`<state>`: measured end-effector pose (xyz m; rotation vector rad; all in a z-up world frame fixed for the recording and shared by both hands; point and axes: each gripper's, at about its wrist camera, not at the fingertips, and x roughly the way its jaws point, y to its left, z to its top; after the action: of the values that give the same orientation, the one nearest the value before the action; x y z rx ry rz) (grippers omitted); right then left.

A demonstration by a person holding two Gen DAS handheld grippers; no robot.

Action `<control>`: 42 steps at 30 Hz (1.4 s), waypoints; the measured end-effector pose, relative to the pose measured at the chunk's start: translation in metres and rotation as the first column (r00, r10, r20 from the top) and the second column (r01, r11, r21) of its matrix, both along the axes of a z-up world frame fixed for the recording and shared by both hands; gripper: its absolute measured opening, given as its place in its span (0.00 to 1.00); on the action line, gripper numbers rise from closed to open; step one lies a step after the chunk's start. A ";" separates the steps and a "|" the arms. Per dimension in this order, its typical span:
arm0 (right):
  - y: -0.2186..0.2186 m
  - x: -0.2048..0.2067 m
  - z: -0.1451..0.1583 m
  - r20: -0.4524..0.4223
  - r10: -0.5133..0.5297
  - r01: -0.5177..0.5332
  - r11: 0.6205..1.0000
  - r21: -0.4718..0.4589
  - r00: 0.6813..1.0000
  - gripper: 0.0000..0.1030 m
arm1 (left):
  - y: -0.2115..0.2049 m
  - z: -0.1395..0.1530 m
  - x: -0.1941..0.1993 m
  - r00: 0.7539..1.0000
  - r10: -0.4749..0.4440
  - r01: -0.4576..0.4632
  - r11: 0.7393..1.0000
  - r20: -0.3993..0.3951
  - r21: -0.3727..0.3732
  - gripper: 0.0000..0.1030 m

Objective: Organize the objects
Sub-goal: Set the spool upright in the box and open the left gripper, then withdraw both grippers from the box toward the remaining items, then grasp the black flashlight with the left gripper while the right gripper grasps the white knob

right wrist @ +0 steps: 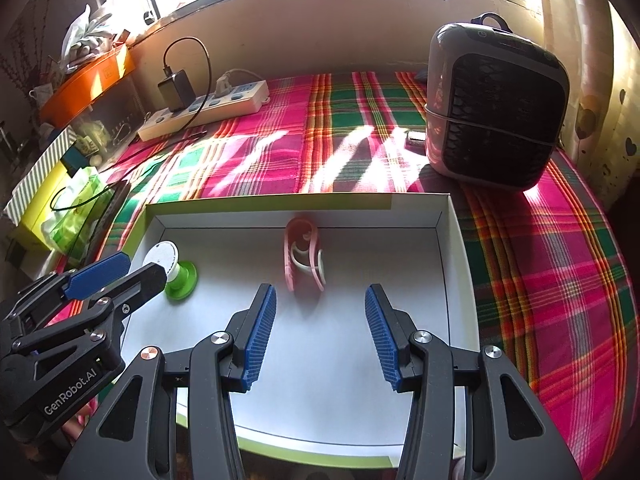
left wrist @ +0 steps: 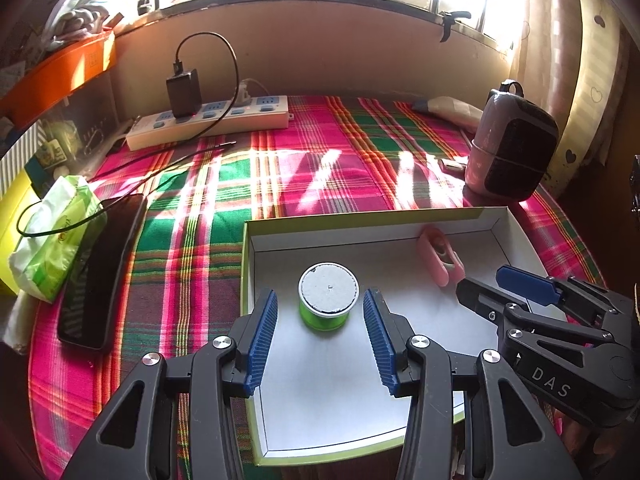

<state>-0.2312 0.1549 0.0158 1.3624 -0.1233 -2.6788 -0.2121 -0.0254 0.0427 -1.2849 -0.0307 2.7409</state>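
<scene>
A shallow white box (left wrist: 256, 236) with a green rim lies on the plaid cloth; it also shows in the right wrist view (right wrist: 450, 240). Inside stand a green spool (left wrist: 328, 296) with a white top, also in the right wrist view (right wrist: 176, 272), and a pink clip (left wrist: 440, 256) near the far wall, also in the right wrist view (right wrist: 302, 256). My left gripper (left wrist: 320, 312) is open, its fingertips on either side of the spool without touching it. My right gripper (right wrist: 320, 308) is open and empty, just short of the pink clip.
A white power strip (left wrist: 208, 120) with a black charger lies at the back. A black phone (left wrist: 100, 272) and a green tissue pack (left wrist: 52, 236) lie left. A small fan heater (right wrist: 492, 104) stands at the back right. An orange tray (left wrist: 60, 68) sits on shelving at the left.
</scene>
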 end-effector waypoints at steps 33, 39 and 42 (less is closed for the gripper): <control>0.007 0.101 0.017 -0.164 0.034 -0.023 0.997 0.068 0.986 0.47 | -0.018 -0.001 0.114 0.999 0.031 -0.029 0.998 -0.035 0.060 0.42; 0.020 0.118 0.015 -0.183 0.024 -0.009 0.997 0.082 0.983 0.47 | -0.016 -0.009 0.131 1.000 0.001 0.000 0.998 -0.018 0.067 0.42; 0.026 0.125 0.013 -0.188 0.018 -0.002 0.996 0.087 0.982 0.47 | -0.018 -0.010 0.137 1.000 -0.002 0.003 0.996 -0.014 0.084 0.42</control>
<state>-0.1060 0.1811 0.0287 1.1185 0.0194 -2.8173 -0.0750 -0.0429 0.0322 -1.2437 -0.1412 2.7146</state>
